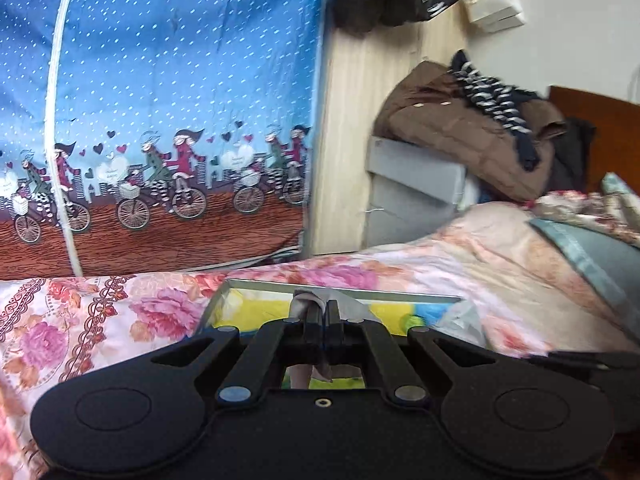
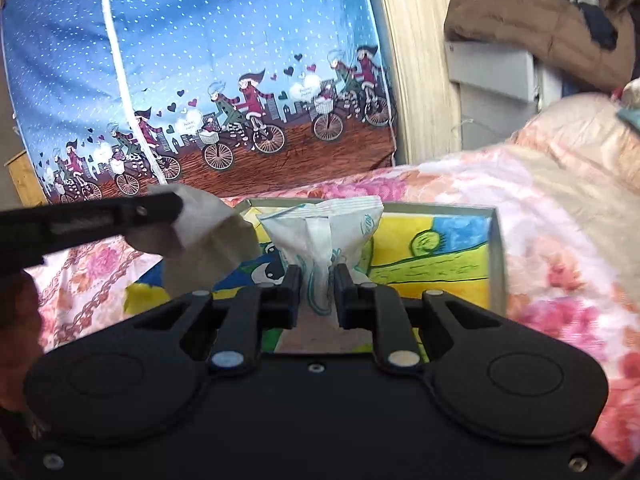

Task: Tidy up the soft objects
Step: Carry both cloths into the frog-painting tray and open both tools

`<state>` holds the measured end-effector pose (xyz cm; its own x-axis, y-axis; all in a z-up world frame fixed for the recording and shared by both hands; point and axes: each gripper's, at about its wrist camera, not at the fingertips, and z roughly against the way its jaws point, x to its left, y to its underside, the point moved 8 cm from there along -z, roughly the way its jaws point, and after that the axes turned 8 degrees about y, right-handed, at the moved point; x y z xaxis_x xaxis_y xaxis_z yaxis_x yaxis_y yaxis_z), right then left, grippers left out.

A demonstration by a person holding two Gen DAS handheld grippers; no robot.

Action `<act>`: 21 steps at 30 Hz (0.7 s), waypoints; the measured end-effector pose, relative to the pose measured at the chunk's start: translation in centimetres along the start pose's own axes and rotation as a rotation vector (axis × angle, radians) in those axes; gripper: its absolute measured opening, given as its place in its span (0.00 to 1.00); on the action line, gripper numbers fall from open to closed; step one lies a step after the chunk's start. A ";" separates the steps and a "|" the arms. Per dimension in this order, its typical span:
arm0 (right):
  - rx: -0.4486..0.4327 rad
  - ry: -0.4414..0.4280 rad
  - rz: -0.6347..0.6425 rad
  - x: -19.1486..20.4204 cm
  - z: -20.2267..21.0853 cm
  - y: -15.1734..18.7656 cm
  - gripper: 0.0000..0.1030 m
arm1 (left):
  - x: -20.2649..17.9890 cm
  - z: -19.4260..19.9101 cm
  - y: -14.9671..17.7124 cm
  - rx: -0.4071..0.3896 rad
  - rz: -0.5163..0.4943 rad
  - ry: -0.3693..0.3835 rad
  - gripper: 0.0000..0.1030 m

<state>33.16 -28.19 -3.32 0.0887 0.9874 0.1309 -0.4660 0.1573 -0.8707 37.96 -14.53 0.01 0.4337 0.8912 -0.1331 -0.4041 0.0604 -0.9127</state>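
Note:
My right gripper (image 2: 316,276) is shut on a soft white tissue pack (image 2: 324,228) with teal print, which stands upright between its fingers. The pack hangs over a shallow grey-rimmed box (image 2: 497,240) whose bottom carries a bright yellow, green and blue drawing. My left gripper (image 1: 323,312) is shut, with a thin strip of pale tissue pinched between its fingertips. In the right wrist view the left gripper (image 2: 176,204) comes in from the left, and a crumpled white tissue sheet (image 2: 208,224) dangles from it over the box's left end. The box rim (image 1: 400,297) lies just ahead of the left fingers.
The box rests on a pink floral bedspread (image 1: 120,312). Behind it stands a blue fabric wardrobe (image 1: 180,80) printed with cyclists, next to a pale wooden panel (image 1: 348,140). A brown coat (image 1: 460,128) with a striped scarf lies on grey boxes (image 1: 412,184) at the right.

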 end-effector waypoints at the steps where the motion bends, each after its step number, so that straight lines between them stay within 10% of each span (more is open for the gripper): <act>1: 0.008 -0.005 -0.003 0.0 -1.1 0.0 0.11 | 0.6 -1.2 0.2 0.010 0.013 -0.015 0.00; 8: 0.073 -0.050 -0.002 3.0 -5.9 2.3 0.11 | 5.9 -5.9 4.1 0.135 0.053 -0.121 0.00; 21: 0.215 -0.139 0.130 8.0 -5.0 6.3 0.11 | 9.5 -3.2 10.2 0.320 0.055 -0.186 0.00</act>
<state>35.36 -19.36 -10.10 -0.0990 0.9899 0.1014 -0.6430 0.0141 -0.7657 40.53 -6.87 -11.85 0.2623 0.9618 -0.0787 -0.6665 0.1216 -0.7355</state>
